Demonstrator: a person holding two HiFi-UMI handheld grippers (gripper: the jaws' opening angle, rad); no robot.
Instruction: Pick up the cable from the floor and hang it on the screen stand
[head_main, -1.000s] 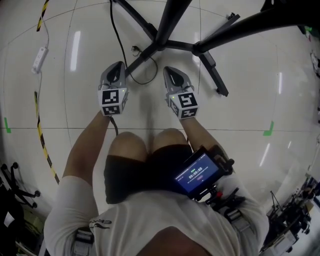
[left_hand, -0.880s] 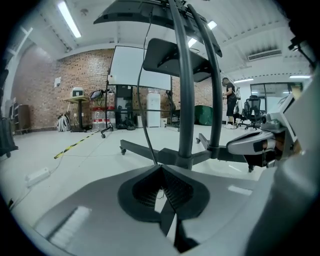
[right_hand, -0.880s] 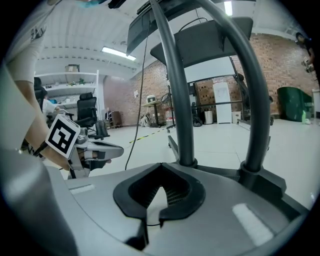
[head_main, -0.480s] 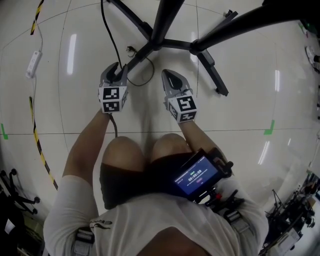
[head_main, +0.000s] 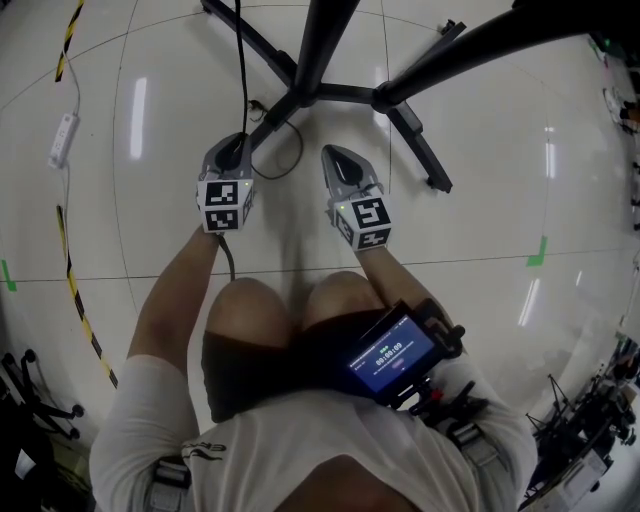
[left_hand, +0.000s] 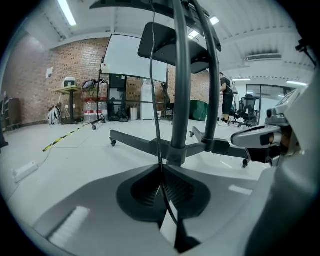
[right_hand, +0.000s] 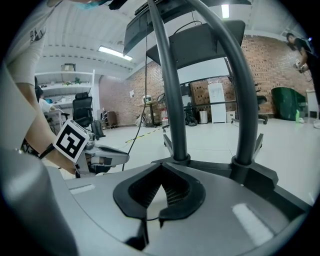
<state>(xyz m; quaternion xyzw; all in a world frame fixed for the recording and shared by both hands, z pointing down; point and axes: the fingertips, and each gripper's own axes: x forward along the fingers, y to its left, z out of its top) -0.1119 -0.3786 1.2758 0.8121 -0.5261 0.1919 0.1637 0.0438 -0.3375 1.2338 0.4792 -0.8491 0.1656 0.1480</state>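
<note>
I'm seeing 2 grippers, 1 cable, 1 stand. Left gripper is pinching the black cable, which is running up beside the stand. Right gripper is sitting closed w/ nothing in it.

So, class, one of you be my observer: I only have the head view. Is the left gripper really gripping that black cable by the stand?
Observer: Yes. The left gripper view shows the left gripper with its jaws shut on the thin black cable.
Operator: And the right one?
Observer: The right gripper has its jaws shut on nothing, by its own view.
Operator: Where does the cable go?
Observer: Up across the stand's dark panel and out of the picture's top; its upper end is unseen.
</note>
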